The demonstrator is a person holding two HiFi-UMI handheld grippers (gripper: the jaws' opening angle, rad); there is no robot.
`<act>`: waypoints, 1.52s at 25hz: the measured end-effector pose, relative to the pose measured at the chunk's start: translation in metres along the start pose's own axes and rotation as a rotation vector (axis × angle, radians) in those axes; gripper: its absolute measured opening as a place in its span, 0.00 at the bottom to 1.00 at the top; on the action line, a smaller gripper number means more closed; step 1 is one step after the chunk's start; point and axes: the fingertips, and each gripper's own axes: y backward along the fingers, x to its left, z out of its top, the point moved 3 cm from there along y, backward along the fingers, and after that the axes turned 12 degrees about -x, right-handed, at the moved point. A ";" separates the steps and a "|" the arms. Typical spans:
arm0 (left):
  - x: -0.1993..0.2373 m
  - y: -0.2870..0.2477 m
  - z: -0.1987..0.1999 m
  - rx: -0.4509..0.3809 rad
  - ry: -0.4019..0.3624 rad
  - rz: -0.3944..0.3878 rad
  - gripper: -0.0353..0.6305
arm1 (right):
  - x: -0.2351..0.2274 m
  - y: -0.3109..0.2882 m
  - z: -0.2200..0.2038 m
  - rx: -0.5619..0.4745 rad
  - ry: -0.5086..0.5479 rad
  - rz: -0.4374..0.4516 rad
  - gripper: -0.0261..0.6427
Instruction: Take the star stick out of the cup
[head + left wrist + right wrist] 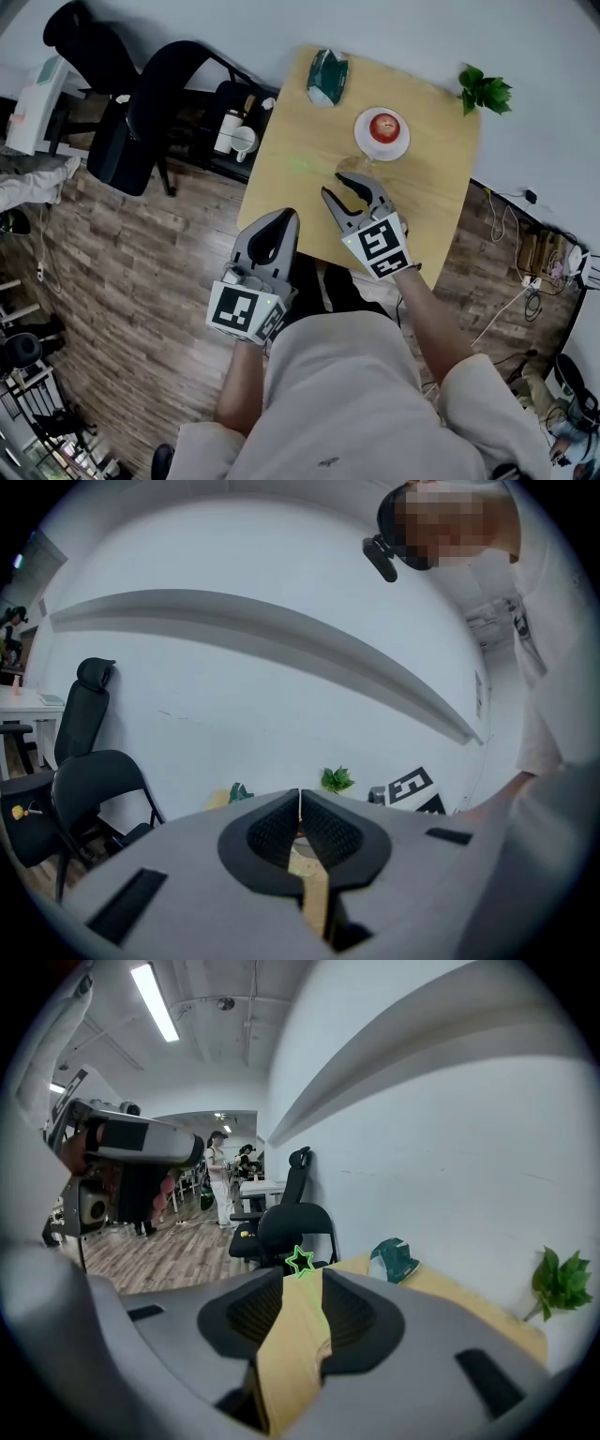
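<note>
Over table (281,169), right gripper (334,185) gapes toward star stick (300,1262).

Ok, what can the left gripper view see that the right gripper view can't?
Only the left gripper view shows the shut left claw and the right gripper's marker cube. Only the right gripper view shows the open right claw, the green star, ceiling lights and people standing far off. Both show the wooden table, green bag, leafy plant and black chair.

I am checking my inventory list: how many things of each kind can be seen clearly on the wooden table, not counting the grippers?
Plate: 1
Apple: 1
Plant sprig: 1
Teal pouch: 1
Star stick: 1
Total: 5
</note>
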 end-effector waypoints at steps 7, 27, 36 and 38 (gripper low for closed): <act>0.011 -0.007 -0.007 0.034 0.022 -0.043 0.07 | -0.002 -0.027 -0.012 0.036 0.016 -0.014 0.23; 0.039 -0.005 -0.013 0.074 0.043 -0.067 0.07 | -0.004 -0.066 -0.045 0.161 0.144 -0.034 0.20; 0.044 -0.004 -0.014 0.077 0.043 -0.065 0.07 | -0.007 -0.072 -0.053 0.195 0.188 -0.044 0.15; 0.044 -0.005 -0.014 0.075 0.043 -0.064 0.07 | -0.008 -0.072 -0.054 0.198 0.194 -0.048 0.14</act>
